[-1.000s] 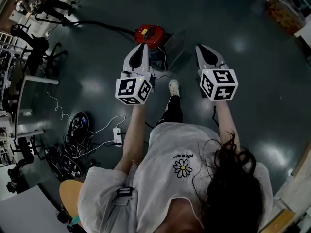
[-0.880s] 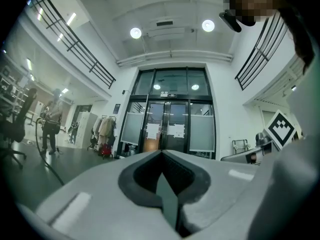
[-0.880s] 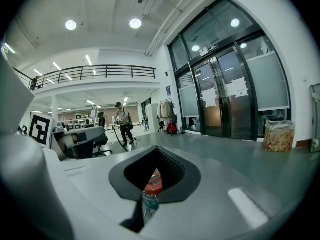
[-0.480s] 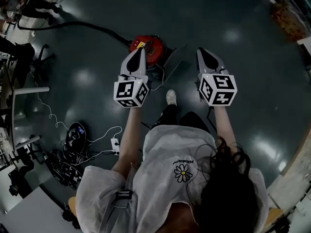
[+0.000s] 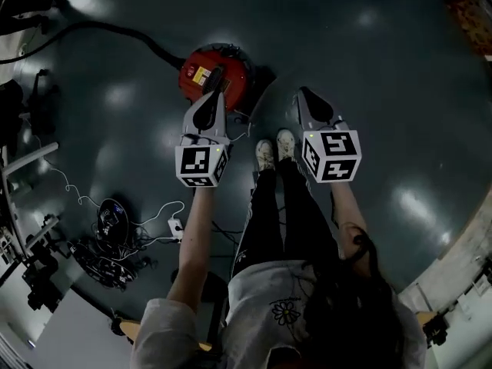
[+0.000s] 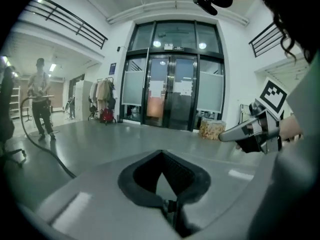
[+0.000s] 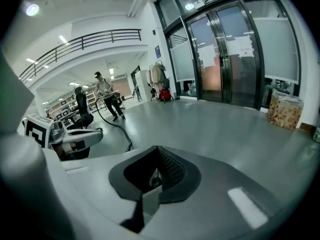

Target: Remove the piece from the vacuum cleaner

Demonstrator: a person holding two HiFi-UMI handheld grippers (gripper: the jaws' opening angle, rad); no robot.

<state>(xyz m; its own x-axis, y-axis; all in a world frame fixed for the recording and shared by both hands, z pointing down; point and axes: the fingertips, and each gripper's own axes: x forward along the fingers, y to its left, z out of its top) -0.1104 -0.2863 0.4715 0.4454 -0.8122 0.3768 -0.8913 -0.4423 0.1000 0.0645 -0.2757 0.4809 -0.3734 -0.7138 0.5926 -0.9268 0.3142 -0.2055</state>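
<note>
Both shoes (image 5: pixel 265 154) now together; left tool (image 5: pixel 218 84) over vacuum cleaner (image 5: pixel 197 71).

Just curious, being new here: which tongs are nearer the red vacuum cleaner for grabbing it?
Probably the left tongs: in the head view they point at the round red vacuum cleaner, while the right tongs aim at bare dark floor.

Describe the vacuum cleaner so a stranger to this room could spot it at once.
On the dark glossy floor, look ahead of the person's shoes, beyond the left gripper. The vacuum cleaner is a round red canister with a black hose trailing left; its red sets it apart from the black cable tangle nearby.
</note>
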